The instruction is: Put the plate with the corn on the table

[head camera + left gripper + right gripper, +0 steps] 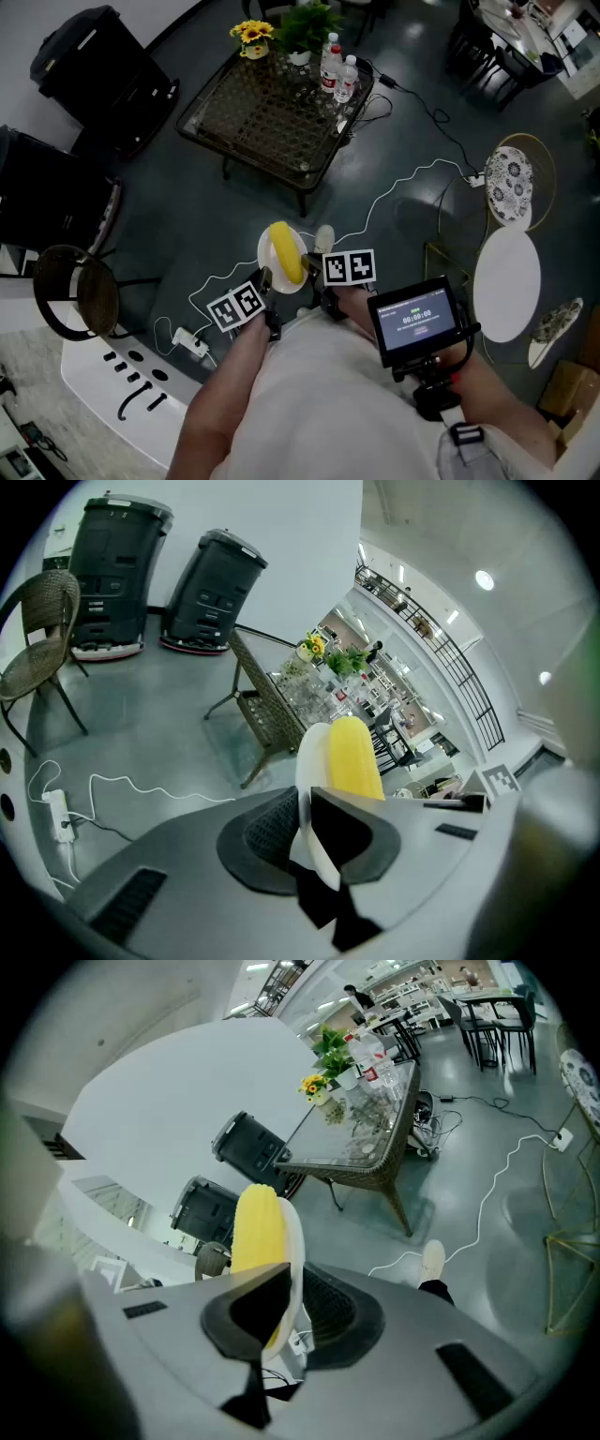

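A white plate (pixel 269 255) carries a yellow corn cob (pixel 285 251) and is held in the air over the grey floor, in front of the person. My left gripper (pixel 265 278) is shut on the plate's near-left rim, and my right gripper (pixel 311 267) is shut on its right rim. In the left gripper view the plate (pixel 313 754) stands edge-on between the jaws of the left gripper (pixel 305 822), with the corn (pixel 354 757) to its right. The right gripper view shows the right gripper (pixel 286 1302) clamping the plate (pixel 294 1241), corn (pixel 255 1227) on its left. The glass-topped wicker table (pixel 267 117) stands further ahead.
The table's far end holds sunflowers (pixel 252 36), a green plant (pixel 307 26) and water bottles (pixel 337 67). Black machines (pixel 98 66) and a wicker chair (pixel 80 295) stand left. Round side tables (pixel 507 281) stand right. Cables and a power strip (pixel 191 344) lie on the floor.
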{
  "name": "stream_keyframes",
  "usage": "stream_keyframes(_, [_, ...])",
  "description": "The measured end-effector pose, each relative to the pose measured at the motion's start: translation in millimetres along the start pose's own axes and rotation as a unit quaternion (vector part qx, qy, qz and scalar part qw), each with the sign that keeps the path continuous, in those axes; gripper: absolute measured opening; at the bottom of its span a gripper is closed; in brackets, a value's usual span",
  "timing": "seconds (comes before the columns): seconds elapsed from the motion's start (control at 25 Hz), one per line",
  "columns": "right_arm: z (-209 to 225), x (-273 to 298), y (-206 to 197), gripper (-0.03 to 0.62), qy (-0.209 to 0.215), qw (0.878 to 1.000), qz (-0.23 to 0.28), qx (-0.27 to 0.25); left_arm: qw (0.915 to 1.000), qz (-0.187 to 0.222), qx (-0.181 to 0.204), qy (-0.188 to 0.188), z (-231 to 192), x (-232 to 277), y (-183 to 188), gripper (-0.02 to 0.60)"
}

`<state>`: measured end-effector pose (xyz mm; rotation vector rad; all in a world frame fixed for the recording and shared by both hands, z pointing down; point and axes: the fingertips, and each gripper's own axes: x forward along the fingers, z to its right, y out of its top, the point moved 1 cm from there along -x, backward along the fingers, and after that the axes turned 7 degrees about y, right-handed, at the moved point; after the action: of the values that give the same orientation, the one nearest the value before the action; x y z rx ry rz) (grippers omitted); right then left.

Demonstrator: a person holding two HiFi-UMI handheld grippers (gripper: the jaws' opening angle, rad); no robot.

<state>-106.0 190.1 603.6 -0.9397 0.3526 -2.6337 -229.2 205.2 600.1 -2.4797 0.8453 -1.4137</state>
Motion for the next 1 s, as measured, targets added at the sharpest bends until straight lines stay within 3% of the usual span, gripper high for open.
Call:
stream_keyframes(0.4, [-19.8,1.1,-6.5,0.046,0.017,1.0,-0.016,-0.019,0.9998,0.011,-0.017,-0.003,-9.0,-18.2,0.1,0.048])
stream_keyframes(0.6, [-20.9,-25.3,-40.1,0.046,0.034,0.999,-0.019,-0.033,0.9995,0.03,-0.012,0.003,-1.3,-42.4,-36.3,0.048])
stream_keyframes(1.0, [-28.9,-36.9,-59.4,0.046,0.046,0.997,-0.028,-0.046,0.9989,0.04,-0.022,0.01,-1.6,-61.5,-56.9,0.048])
